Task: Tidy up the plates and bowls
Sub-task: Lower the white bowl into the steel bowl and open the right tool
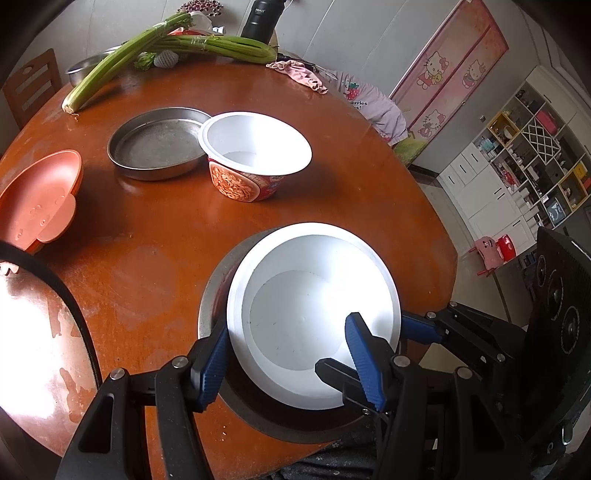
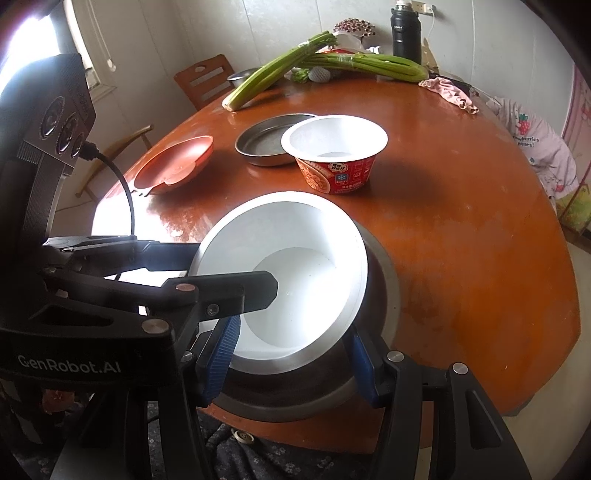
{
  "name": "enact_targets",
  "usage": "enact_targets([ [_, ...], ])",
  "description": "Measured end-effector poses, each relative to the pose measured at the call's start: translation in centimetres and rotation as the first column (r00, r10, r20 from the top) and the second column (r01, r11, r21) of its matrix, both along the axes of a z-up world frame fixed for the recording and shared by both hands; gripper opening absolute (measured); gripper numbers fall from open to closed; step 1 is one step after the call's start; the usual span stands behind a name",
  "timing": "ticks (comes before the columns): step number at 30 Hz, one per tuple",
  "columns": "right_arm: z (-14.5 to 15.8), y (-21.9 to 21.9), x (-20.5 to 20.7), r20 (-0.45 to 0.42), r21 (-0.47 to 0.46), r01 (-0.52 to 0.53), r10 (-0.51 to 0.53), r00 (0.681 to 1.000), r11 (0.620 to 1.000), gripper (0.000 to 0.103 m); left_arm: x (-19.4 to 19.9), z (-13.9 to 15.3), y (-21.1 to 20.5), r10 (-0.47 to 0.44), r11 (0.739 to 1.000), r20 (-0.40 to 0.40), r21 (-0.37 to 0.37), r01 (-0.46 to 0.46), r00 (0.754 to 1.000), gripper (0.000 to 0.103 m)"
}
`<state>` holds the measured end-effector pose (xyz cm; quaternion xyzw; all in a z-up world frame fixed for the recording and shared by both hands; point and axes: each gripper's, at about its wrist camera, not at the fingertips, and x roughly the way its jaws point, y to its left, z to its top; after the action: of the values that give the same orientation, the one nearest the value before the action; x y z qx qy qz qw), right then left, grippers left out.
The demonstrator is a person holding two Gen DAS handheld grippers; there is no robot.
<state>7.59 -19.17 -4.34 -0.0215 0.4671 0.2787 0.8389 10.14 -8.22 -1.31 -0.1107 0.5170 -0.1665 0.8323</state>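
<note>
Lettering "GenRobot.AI" marks left gripper body.

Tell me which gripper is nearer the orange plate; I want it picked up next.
Left. The left gripper straddles the white bowl's rim on the side facing the orange plate; the right gripper is at the bowl's far side from it.

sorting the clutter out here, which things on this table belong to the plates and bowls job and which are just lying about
Job: white bowl sitting in a metal dish; second metal dish; red noodle bowl; orange plates.

Lying about: celery; black flask; pink cloth; table.
</note>
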Motion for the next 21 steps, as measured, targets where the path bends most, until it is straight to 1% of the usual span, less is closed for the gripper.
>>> enact_targets([
  [13,0.16,-0.23,-0.03,0.027,-0.028,0.012,-0.011,1.0,1.0,0.059,-0.05,-0.12,0.09,0.0,1.0,0.0,-0.003,0.0,1.0,0.06],
  [21,0.53,-0.5,-0.18,0.047,-0.047,0.013,-0.011,0.999,0.999,0.059,-0.19,0.23,0.28,0.009,1.0,0.015,-0.002,-0.009,1.0,0.06],
])
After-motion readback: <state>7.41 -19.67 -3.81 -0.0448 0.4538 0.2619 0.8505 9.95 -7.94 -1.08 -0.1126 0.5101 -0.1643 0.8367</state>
